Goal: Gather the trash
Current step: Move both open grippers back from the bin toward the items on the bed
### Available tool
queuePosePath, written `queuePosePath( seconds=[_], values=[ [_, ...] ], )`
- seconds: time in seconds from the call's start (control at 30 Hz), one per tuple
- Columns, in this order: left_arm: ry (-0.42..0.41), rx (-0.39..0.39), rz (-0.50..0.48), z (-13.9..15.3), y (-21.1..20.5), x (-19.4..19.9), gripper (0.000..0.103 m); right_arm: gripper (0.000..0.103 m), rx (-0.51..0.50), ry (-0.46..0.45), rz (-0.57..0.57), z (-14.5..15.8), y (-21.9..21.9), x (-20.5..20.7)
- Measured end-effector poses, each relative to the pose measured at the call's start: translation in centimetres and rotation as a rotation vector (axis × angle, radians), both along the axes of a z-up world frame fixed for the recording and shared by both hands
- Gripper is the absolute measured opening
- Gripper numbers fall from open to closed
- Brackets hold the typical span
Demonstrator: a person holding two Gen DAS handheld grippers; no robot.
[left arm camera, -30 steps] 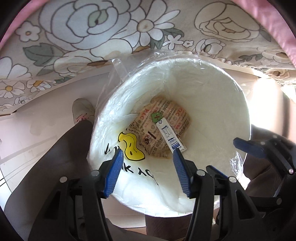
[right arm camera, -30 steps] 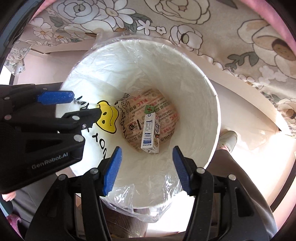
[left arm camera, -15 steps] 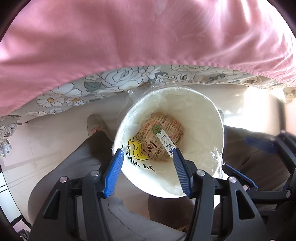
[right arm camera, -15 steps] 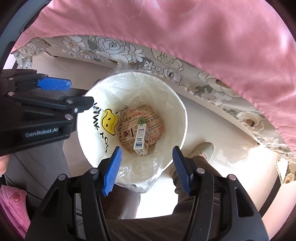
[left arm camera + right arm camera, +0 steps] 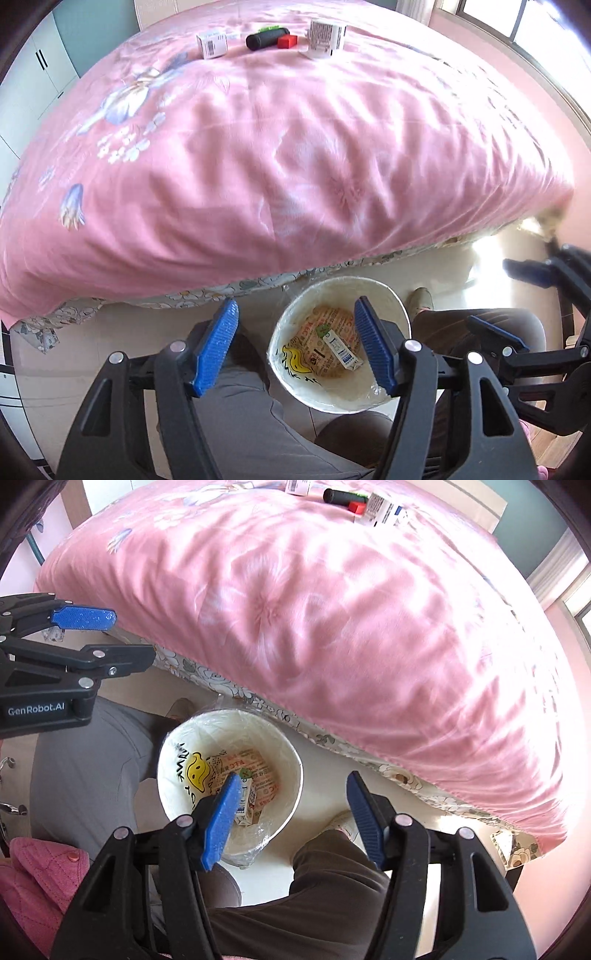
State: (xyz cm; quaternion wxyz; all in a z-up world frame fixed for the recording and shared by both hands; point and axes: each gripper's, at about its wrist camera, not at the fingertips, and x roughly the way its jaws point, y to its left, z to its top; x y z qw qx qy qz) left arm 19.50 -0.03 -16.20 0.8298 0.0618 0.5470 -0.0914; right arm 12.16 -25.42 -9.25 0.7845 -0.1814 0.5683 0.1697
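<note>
A white lined trash bin (image 5: 395, 306) (image 5: 291, 753) stands on the floor by the bed, holding a small drink carton (image 5: 341, 350) (image 5: 251, 797) on a printed wrapper. My left gripper (image 5: 299, 347) is open and empty, high above the bin. My right gripper (image 5: 291, 816) is open and empty, also above it. On the far side of the pink bed lie a small white box (image 5: 211, 43), a black marker (image 5: 266, 37) (image 5: 341, 496), a red block (image 5: 287, 41) (image 5: 356, 506) and a white labelled carton (image 5: 325, 37) (image 5: 382, 508).
The pink quilt (image 5: 277, 147) (image 5: 351, 609) covers the bed, with a floral sheet (image 5: 207, 295) hanging below it. The person's grey-trousered legs (image 5: 243, 417) (image 5: 85, 775) flank the bin. Cupboards (image 5: 40, 74) stand at the far left.
Both grippers have risen well away from the bin and tilted up, so the bed top and the items on it have come into view. Both stay open.
</note>
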Motion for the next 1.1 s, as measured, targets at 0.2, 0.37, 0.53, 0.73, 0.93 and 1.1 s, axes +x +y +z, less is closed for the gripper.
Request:
queuePosePath(
  seconds=[0.2,0.37,0.53,0.73,0.93,1.1],
  values=[
    [-0.149,0.011,-0.039,6.1,-0.4,-0.3,0.078,0.067,0.001,-0.112,0.016,5.7,0.0,0.5],
    [-0.241,0.026,-0.042,10.1,-0.4,0.1,0.081,0.070,0.030,-0.201,0.025,10.2,0.2,1.1],
    [-0.318,0.027,-0.024,13.3,0.3,0.4,0.085,0.072,0.073,-0.265,0.025,13.9,0.6,2.0],
    [-0.345,0.031,0.008,15.2,1.4,2.4,0.086,0.076,0.077,-0.321,0.015,16.5,0.7,3.3],
    [-0.346,0.033,0.048,15.9,2.6,5.8,0.088,0.077,0.108,-0.326,0.002,17.2,0.8,6.2],
    [-0.333,0.027,0.079,15.8,3.4,9.3,0.089,0.077,0.127,-0.316,-0.009,16.9,0.9,9.0]
  ],
)
